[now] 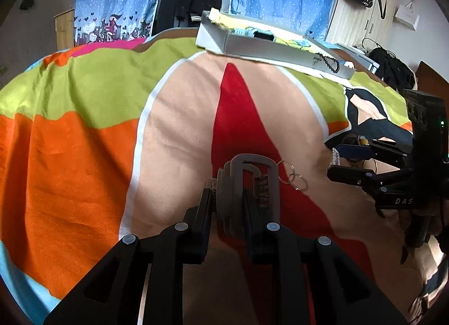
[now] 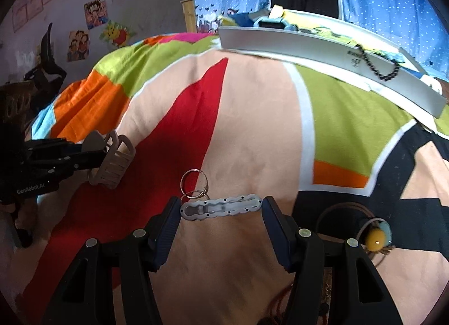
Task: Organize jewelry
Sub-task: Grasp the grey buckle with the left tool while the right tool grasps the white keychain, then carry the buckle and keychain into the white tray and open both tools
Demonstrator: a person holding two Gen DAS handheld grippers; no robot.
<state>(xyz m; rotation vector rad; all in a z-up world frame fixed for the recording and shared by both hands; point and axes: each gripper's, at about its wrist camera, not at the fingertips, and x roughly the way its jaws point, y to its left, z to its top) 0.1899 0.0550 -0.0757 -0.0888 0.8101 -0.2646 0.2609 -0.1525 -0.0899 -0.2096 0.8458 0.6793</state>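
While hoop earrings (image 2: pixel 193 184) touch it, hair clip (image 2: pixel 221 208) lies between open fingers.

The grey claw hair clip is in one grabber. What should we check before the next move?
1. Left gripper shut on the grey plastic claw hair clip: ok.
2. Right gripper open around the pale blue wavy barrette: ok.
3. Barrette free of the thin metal hoop earrings: not ok, they touch.
4. Grey cardboard box reachable on the bed: ok.
5. Room inside box: cannot tell.
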